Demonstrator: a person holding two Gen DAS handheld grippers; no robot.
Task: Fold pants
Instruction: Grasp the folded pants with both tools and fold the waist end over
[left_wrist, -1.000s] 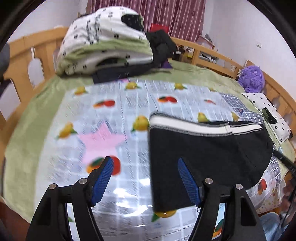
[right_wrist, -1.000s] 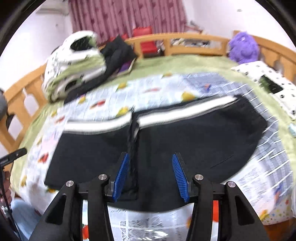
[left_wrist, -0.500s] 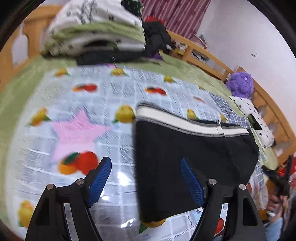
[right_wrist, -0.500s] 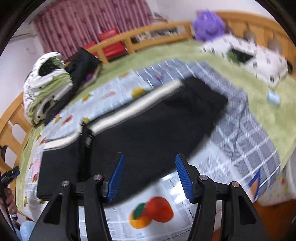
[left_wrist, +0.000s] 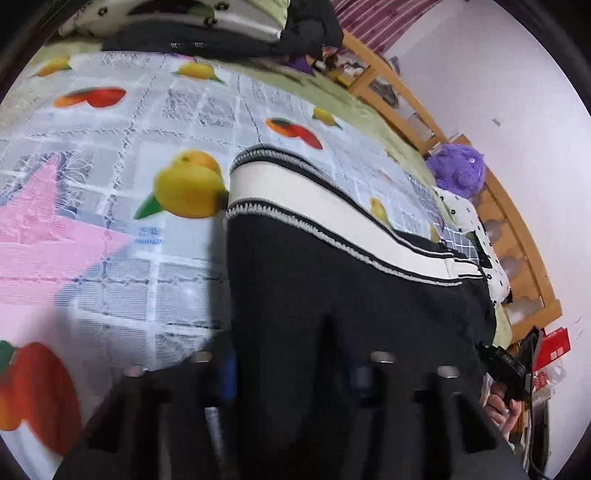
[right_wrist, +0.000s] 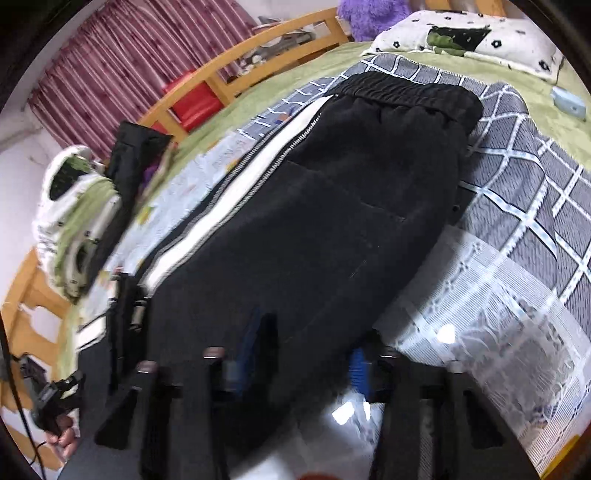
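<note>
Black pants (left_wrist: 332, 288) with a white side stripe lie folded in half on the fruit-print sheet (left_wrist: 110, 155). In the left wrist view my left gripper (left_wrist: 291, 373) is low over the near edge of the pants at the leg end, its blue-padded jaws apart with black cloth between them. In the right wrist view the pants (right_wrist: 325, 206) run away to the elastic waistband. My right gripper (right_wrist: 301, 363) is open, down at the near edge of the cloth, which lies between the pads.
A stack of folded bedding (right_wrist: 70, 206) and dark clothes sits at the far side. A purple plush toy (left_wrist: 458, 170) and a dotted pillow (right_wrist: 465, 40) lie by the wooden bed rail (left_wrist: 517, 236). A checked blanket (right_wrist: 535, 177) is under the waistband.
Both grippers have dropped and moved forward onto the near edge of the pants. The left one shifted right over the black cloth. The right one swung toward the waistband end.
</note>
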